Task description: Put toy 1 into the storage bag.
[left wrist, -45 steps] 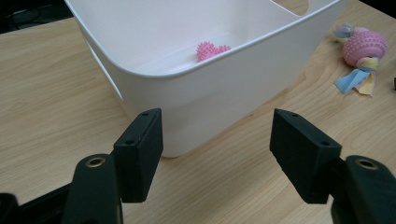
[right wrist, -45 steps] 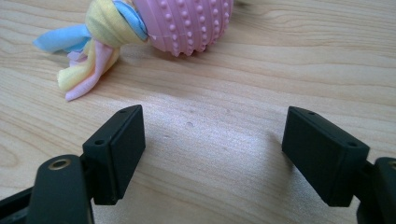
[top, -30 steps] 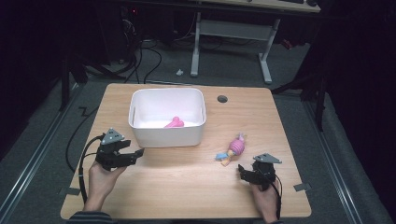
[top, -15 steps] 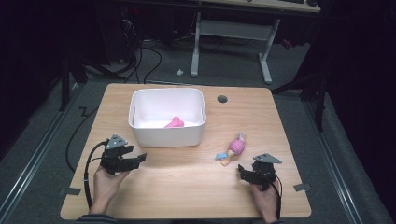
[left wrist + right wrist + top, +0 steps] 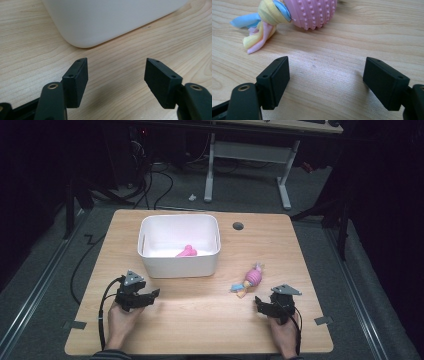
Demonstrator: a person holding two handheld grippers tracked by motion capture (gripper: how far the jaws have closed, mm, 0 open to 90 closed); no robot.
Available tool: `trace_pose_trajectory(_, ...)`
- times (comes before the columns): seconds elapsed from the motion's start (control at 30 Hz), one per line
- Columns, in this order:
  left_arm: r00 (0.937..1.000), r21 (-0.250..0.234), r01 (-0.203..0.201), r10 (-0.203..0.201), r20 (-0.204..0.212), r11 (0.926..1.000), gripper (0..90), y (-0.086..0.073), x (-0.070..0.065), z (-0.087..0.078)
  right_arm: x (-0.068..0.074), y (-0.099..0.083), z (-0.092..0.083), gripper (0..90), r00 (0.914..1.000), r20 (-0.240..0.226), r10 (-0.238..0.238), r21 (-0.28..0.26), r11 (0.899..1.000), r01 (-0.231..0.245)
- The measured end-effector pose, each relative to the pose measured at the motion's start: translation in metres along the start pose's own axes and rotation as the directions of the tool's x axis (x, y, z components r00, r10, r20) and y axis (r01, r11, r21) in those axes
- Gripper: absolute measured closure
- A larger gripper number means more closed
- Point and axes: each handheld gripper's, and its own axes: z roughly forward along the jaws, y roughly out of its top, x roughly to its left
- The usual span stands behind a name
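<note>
Pink nubbed toy (image 5: 312,12), pastel fabric tails, lying on table (image 5: 352,47)

The pale wooden desk (image 5: 200,320) is lit from above while the surrounding room stays nearly black (high view is soft and grainy). Both gripper views are bright; near jaws blur slightly, casting faint shadows on the wood.

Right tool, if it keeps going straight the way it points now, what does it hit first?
Most likely the pink knobbly toy with its pastel fabric tail. The open, empty right tool aims slightly right of the toy's middle, so it might only graze that side.
</note>
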Motion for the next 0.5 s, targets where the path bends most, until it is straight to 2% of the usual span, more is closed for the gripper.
trace_pose_trajectory(0.2,0.9998,0.008,-0.003,0.004,-0.02,1.0,35.9,-0.005,-0.001,0.01,0.0,0.0,0.0,21.3,1.0,0.0,0.001,0.0,1.0,-0.001)
trace_pose_trajectory(0.23,0.9993,-0.005,-0.012,0.012,-0.035,0.9999,36.1,-0.006,-0.001,0.011,0.0,0.0,0.0,21.3,1.0,0.0,0.001,0.0,1.0,-0.001)
trace_pose_trajectory(0.3,0.9993,-0.013,-0.007,0.007,-0.036,0.9999,36.9,-0.007,-0.001,0.014,0.0,0.0,0.0,21.3,1.0,-0.005,-0.003,-0.001,1.0,0.003)
trace_pose_trajectory(0.5,0.9985,0.003,-0.01,0.01,-0.054,0.9999,36.9,-0.01,-0.002,0.021,0.0,0.001,0.001,21.2,0.9998,-0.017,-0.013,0.0,1.0,0.013)
